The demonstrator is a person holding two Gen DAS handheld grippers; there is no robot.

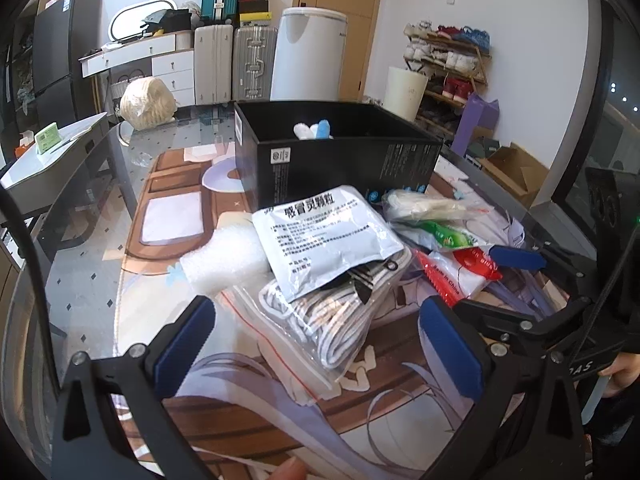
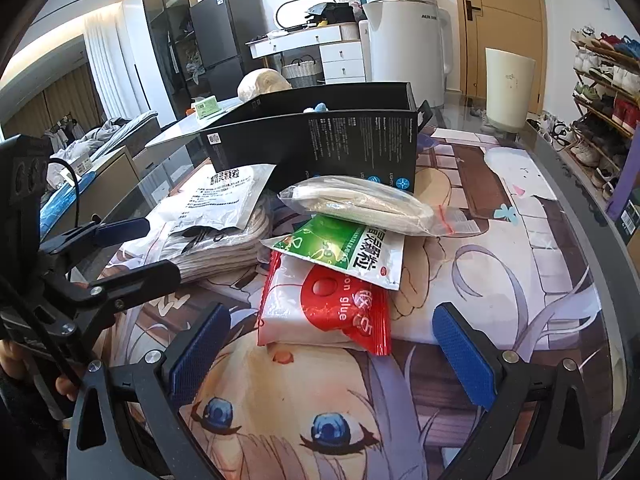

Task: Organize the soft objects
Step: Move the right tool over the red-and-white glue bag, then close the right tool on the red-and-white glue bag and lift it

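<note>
A black open box (image 1: 340,156) stands on the table behind a pile of soft things; a white and blue item (image 1: 313,129) lies inside it. My left gripper (image 1: 320,344) is open just short of a bagged striped cloth (image 1: 336,320), which has a silver-white pouch (image 1: 324,236) on top and white foam (image 1: 226,258) beside it. My right gripper (image 2: 332,356) is open just short of a red and white packet (image 2: 324,312). A green and white pouch (image 2: 344,252) and a clear zip bag (image 2: 360,202) lie stacked beyond it. The box (image 2: 320,144) also shows in the right wrist view.
The glass table (image 1: 92,280) has a printed anime mat (image 2: 500,280) under it. A shoe rack (image 2: 600,92), a white bin (image 2: 508,88), suitcases (image 1: 236,64) and a side desk (image 1: 48,156) stand around the table. The other gripper shows at the left of the right wrist view (image 2: 116,248).
</note>
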